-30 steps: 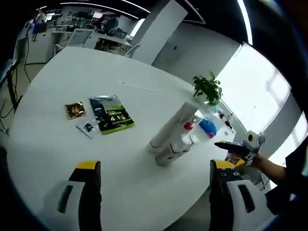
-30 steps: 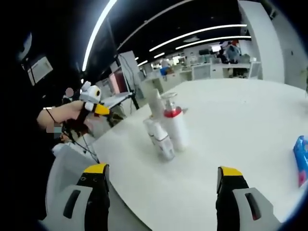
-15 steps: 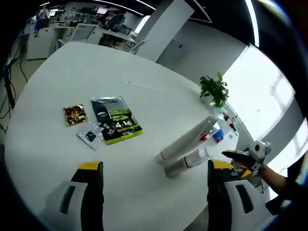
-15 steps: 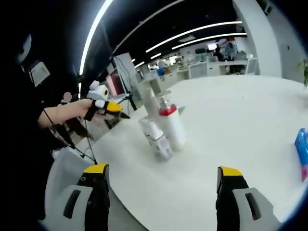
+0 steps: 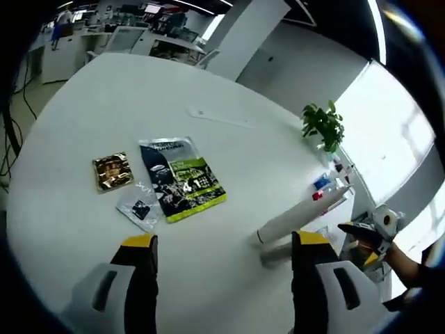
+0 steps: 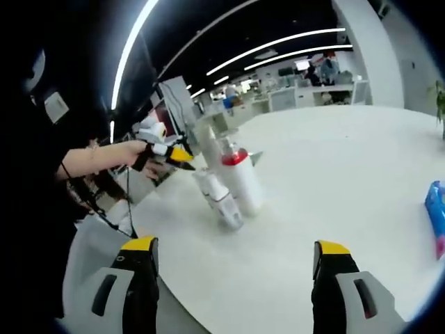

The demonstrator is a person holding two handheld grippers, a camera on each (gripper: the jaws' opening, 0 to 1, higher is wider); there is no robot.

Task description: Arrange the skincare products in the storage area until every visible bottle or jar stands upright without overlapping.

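A: Where are the skincare products?

B: Clustered near the edge of the round white table (image 5: 90,104). In the right gripper view, a white pump bottle with a red collar (image 6: 240,182) stands there, with a taller white bottle (image 6: 206,142) just behind it and a short white tube with dark print (image 6: 218,198) leaning against its front. In the left gripper view the same cluster looks strongly tilted by the lens, the long white bottle (image 5: 295,219) lying across the frame.

A: And the grippers?

B: The left gripper (image 5: 221,282) has its yellow-tipped jaws spread wide, grasping nothing. The right gripper (image 6: 236,278) is likewise released, jaws far apart over bare tabletop. In the right gripper view the left one sits in a hand just beside the cluster.

A: Anything else relative to the cluster?

B: Further in on the table lie a green-and-black foil pouch (image 5: 182,179), a small gold packet (image 5: 112,171) and a small clear sachet (image 5: 140,207). A green potted plant (image 5: 323,125) stands beyond the cluster, and a blue packet (image 6: 435,216) lies well apart.
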